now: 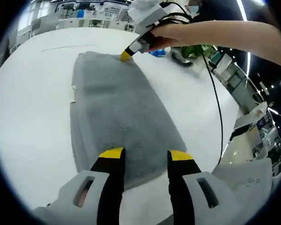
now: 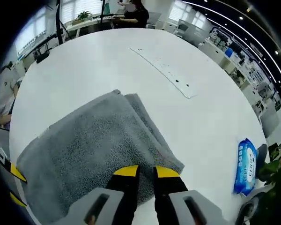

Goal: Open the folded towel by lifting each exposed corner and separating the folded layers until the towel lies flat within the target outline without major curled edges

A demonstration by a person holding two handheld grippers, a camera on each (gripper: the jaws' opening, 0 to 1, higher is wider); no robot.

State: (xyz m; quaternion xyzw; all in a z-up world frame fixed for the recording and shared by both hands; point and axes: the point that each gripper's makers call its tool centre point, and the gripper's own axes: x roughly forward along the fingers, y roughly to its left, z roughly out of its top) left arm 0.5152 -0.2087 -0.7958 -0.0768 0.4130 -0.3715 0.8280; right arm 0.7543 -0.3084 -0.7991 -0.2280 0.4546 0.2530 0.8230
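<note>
A grey folded towel [image 1: 117,117] lies on the round white table [image 1: 33,117]. My left gripper [image 1: 146,154] hovers open over the towel's near short edge, nothing between its yellow-tipped jaws. At the far corner, a hand holds my right gripper [image 1: 126,55] with its tip down on the towel. In the right gripper view the towel [image 2: 89,145] shows stacked layers along its right edge. There my right gripper [image 2: 146,171] has its jaws almost together at that corner, with towel pile in the narrow gap. The left gripper [image 2: 14,186] peeks in at the left edge.
A blue pack of wipes [image 2: 246,166] and a potted plant [image 2: 276,173] sit near the table's edge. A flat white strip [image 2: 164,72] lies farther out on the table. A black cable [image 1: 215,93] trails from the right gripper. Desks and a seated person [image 2: 133,14] lie beyond.
</note>
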